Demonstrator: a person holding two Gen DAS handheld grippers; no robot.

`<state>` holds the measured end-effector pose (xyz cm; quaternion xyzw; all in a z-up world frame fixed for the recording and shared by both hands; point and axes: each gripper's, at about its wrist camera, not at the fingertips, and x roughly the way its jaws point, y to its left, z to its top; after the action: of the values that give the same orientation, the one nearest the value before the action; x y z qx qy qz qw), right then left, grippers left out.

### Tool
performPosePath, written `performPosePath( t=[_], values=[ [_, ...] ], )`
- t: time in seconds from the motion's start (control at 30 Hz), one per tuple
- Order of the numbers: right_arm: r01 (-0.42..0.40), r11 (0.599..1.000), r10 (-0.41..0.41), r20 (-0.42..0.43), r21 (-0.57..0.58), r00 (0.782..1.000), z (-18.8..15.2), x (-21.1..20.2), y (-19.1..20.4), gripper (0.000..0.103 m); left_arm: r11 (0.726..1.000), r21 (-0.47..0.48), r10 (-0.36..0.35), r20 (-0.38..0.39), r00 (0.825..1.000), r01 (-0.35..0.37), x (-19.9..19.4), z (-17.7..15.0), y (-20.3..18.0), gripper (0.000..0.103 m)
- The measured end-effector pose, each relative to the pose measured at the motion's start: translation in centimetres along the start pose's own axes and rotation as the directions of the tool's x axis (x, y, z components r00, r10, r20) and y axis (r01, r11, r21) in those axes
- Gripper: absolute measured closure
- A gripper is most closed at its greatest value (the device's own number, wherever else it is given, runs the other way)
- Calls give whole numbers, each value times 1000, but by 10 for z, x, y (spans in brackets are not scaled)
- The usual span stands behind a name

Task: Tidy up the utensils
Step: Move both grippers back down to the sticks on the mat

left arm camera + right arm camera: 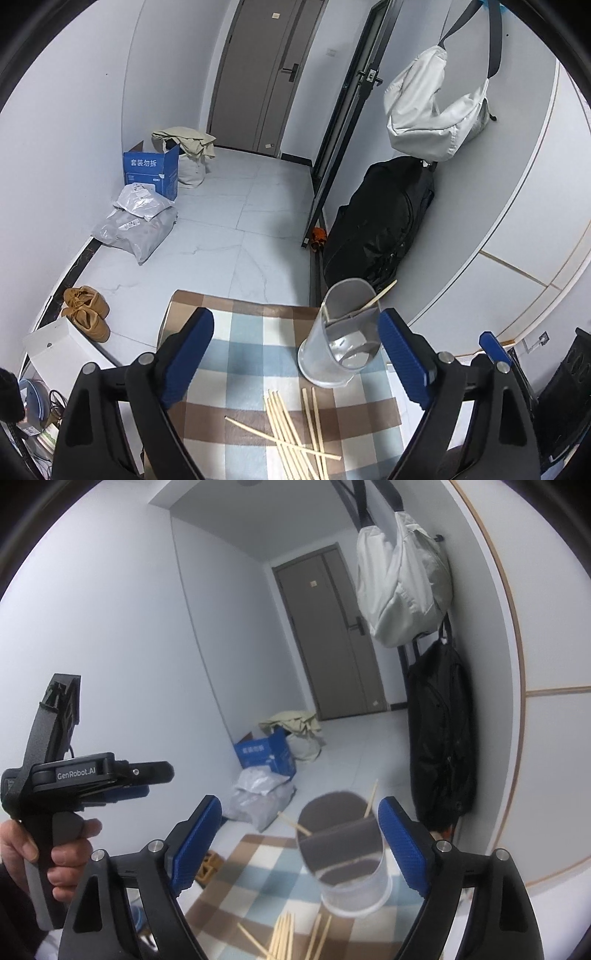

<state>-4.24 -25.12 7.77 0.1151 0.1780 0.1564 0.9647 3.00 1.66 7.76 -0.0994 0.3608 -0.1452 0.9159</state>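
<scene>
**Two Grippers Stand Wide Over a Checked Table**

Two grippers hang above a small table covered by a checked cloth (240, 332) in brown, blue and white squares. The left gripper (295, 358) has its blue-padded jaws spread wide, with nothing pressed between them; its own camera looks steeply down onto the tabletop. The right gripper (299, 843) is likewise wide and holds nothing. In the right wrist view a hand (37, 853) grips the left tool's black handle at the left edge.

A clear plastic utensil holder (340, 332) stands upright on the far right part of the cloth, with a grey divider inside. One wooden chopstick (380, 293) leans in it, its tip above the rim; the right wrist view shows a second one. Nearer the cameras, a loose pile of chopsticks (291, 432) lies scattered on the cloth, some crossing, just beside the holder's base.
</scene>
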Motion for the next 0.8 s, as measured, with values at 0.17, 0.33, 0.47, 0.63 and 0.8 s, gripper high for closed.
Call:
performPosePath(
  t=[0.17, 0.33, 0.47, 0.63, 0.8],
  values=[
    [7, 999, -9, -58, -32, 998, -21, -4, 10, 16, 1000, -15, 26, -1, 1000, -26, 2, -25, 14, 14],
    [-1, 999, -6, -141, -49, 990, -51, 4, 15, 16, 998, -31, 54, 9, 998, -54, 10, -54, 32, 14],
    [-24, 995, 1, -235, -95, 972, -71, 21, 24, 16, 993, -79, 93, 25, 995, -90, 14, -74, 57, 14],
    [-118, 979, 41, -404, -167, 914, -95, 63, 44, 20, 982, -140, 126, -7, 992, -126, 24, -94, 88, 14],
    [-234, 945, 61, -583, -227, 810, -125, 116, 74, 36, 974, -189, 121, -28, 992, -124, 25, -95, 115, 14]
  ],
)
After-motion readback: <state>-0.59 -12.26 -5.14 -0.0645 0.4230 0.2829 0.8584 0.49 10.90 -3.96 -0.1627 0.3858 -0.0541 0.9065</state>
